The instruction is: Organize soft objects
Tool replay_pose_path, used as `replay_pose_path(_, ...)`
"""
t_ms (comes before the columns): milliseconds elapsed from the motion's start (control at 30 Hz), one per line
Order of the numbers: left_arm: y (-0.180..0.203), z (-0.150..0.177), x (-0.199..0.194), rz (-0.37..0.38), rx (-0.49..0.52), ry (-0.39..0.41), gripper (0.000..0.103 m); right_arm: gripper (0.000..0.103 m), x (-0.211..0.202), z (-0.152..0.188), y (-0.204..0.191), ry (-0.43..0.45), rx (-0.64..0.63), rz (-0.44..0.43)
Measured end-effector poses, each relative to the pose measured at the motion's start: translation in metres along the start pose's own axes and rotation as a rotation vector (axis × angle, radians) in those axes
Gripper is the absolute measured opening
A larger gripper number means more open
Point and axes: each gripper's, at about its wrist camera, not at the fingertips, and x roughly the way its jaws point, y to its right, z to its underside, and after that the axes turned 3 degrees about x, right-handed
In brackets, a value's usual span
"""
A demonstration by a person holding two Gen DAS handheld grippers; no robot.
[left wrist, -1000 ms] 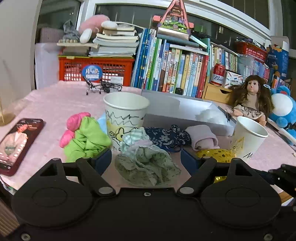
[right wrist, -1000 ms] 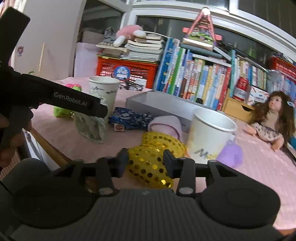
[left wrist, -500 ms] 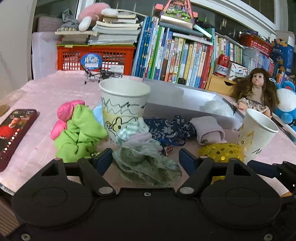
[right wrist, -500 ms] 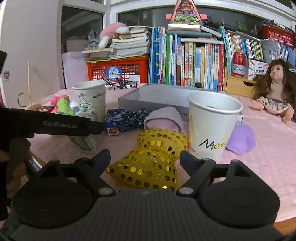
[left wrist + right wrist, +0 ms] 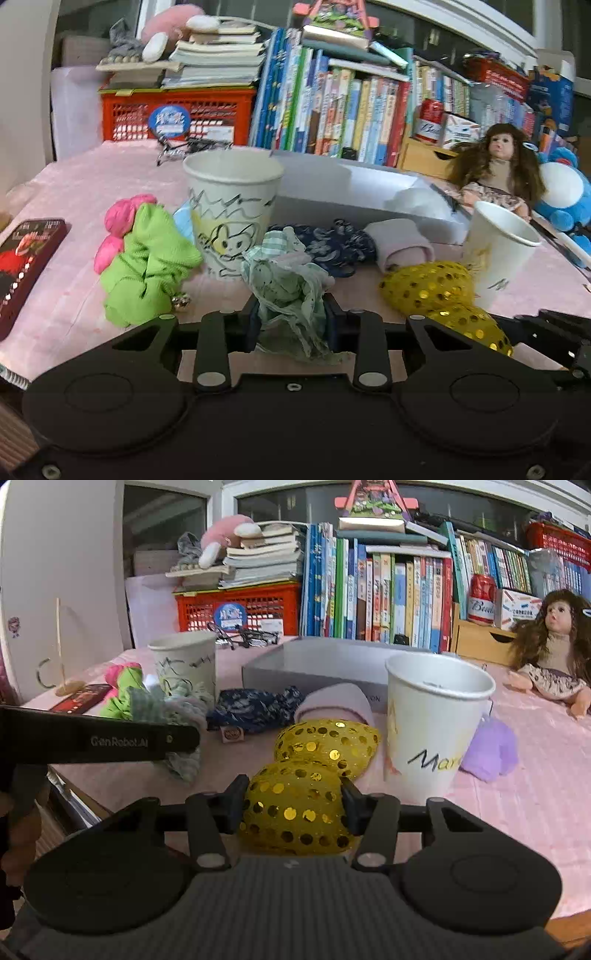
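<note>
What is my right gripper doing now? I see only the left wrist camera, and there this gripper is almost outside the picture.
Observer: The right gripper has the yellow sequin bow between its jaws, which are closing against its sides.
Operator: Is something hidden behind the cup on the right?
Observer: Yes. A purple fluffy thing lies on the pink cloth, just right of that cup in the right wrist view.
Operator: Can you read the writing on the cup?
Observer: Black letters beginning "Mar"; the rest curves out of sight.
</note>
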Motion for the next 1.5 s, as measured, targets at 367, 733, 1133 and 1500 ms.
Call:
replay_pose_path(367, 0.011, -0.024, -0.033, 0.065, 0.029, 0.091, 0.031, 0.054, -0.024, -0.02, -0.005, 0.106, -0.053, 0.001)
replay_pose_path(733, 0.016, -0.054, -0.047, 0.091, 0.049, 0.172, 0.031, 0.054, -0.042, -0.044, -0.002, 0.199, -0.057, 0.006)
replay_pose_path(1133, 0.02, -0.091, -0.036, 0.109, 0.068, 0.199, 0.031, 0.054, -0.047, -0.069, 0.014, 0.255, -0.022, 0.035)
replay_pose_path(1500, 0.027, -0.126, -0.013, 0.147, 0.062, 0.183, 0.031, 0.054, -0.038, -0.094, 0.039, 0.241, 0.04, 0.051)
